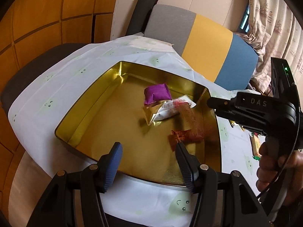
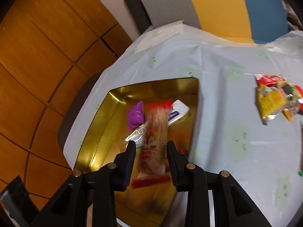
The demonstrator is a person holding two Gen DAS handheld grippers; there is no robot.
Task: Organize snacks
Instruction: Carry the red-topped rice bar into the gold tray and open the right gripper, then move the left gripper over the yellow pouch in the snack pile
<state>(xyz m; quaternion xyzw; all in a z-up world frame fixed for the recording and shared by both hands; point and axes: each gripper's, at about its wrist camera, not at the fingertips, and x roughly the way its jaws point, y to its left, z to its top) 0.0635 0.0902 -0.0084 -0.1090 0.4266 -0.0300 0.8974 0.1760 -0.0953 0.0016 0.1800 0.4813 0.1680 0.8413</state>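
Note:
A gold tin box [image 1: 83,117] sits on the white cloth, also in the right wrist view [image 2: 98,124]. Inside lie a purple packet [image 1: 157,92], a white and gold packet [image 1: 166,111] and a red packet [image 1: 181,136]. My left gripper [image 1: 147,147] is open and empty over the tin's near edge. My right gripper [image 2: 151,145] is open over the tin. A blurred red and orange packet [image 2: 155,138] hangs between its fingers, falling free; it shows as a blur in the left wrist view [image 1: 191,121]. The right gripper body [image 1: 265,109] shows at the tin's right side.
A pile of loose snack packets [image 2: 274,98] lies on the cloth [image 2: 227,75] right of the tin; some show in the left wrist view [image 1: 254,145]. A striped grey, yellow and blue cushion [image 1: 206,43] stands behind the table. Orange wooden panels [image 1: 47,19] are at left.

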